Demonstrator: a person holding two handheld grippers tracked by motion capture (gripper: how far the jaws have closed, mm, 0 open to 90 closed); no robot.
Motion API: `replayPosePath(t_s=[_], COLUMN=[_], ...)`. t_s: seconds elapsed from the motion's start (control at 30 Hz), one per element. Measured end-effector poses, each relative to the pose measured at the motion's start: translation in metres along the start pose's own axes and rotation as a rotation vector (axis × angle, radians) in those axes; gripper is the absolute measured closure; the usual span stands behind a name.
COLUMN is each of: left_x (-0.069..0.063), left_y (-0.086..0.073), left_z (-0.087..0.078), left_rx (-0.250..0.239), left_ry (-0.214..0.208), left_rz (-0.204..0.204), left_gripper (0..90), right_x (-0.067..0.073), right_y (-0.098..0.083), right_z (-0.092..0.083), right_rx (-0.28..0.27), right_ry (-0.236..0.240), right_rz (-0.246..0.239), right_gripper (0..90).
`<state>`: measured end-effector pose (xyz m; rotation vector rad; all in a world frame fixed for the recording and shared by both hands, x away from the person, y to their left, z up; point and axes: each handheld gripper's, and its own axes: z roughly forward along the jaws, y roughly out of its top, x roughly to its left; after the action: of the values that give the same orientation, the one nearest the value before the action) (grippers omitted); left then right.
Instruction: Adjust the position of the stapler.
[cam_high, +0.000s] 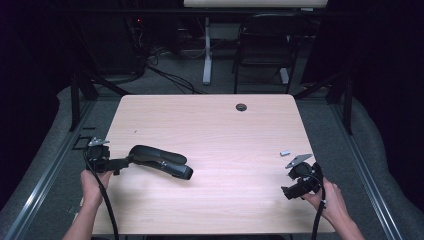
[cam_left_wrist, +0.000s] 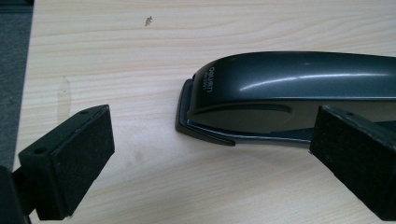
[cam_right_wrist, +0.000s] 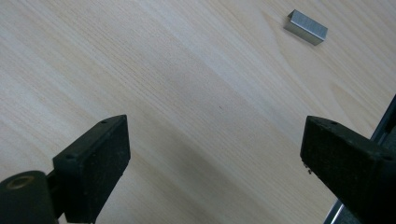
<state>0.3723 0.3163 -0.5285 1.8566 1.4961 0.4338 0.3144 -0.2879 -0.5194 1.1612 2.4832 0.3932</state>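
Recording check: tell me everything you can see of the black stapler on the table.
The stapler is black to dark grey glossy plastic, with a rounded top arm over a flat base and small pale lettering near one end. It lies closed on the light wood table, left of centre, long axis angled across it. The left gripper is open right at its end; whether a pad touches it cannot be told.

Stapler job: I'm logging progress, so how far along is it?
Early. Nothing looks done: the stapler lies closed on the table, and the block of staples sits apart near the right edge. In hand: the left gripper stands open at the stapler's end, no pad pressing it. The right gripper is open over bare wood. Gripping and loading appear left.
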Motion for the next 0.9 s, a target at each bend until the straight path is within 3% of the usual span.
replayPosePath(t_s=[0.07, 0.23, 0.4, 0.57, 0.7, 0.8, 0.9], left_x=[0.0, -0.003, -0.003, -0.001, 0.0, 0.005, 0.012], left_y=[0.0, 0.002, 0.005, 0.012, 0.014, 0.013, 0.016], left_z=[0.0, -0.001, -0.002, -0.004, -0.007, -0.008, -0.01], left_rx=[0.002, -0.019, -0.036, -0.059, -0.073, -0.069, -0.06], left_ry=[-0.007, 0.001, 0.012, 0.005, 0.035, 0.064, 0.132], left_rz=[0.004, -0.009, -0.024, -0.003, 0.038, 0.026, 0.035], left_gripper=[0.0, 0.0, 0.0, 0.0, 0.0, 0.5, 0.9], right_x=[-0.002, -0.007, -0.006, -0.005, -0.004, -0.002, 0.001], right_y=[-0.001, -0.006, -0.007, -0.008, -0.003, -0.001, -0.002], right_z=[0.002, -0.001, -0.002, -0.001, 0.001, 0.001, -0.002], right_rx=[-0.003, -0.014, -0.02, -0.015, -0.015, -0.006, -0.02], right_ry=[0.02, 0.017, 0.015, 0.017, 0.02, 0.03, 0.021], right_rz=[0.02, 0.047, 0.052, 0.05, 0.036, 0.022, 0.024], right_gripper=[9.0, 9.5, 10.2, 10.5, 11.2, 11.4, 12.9])
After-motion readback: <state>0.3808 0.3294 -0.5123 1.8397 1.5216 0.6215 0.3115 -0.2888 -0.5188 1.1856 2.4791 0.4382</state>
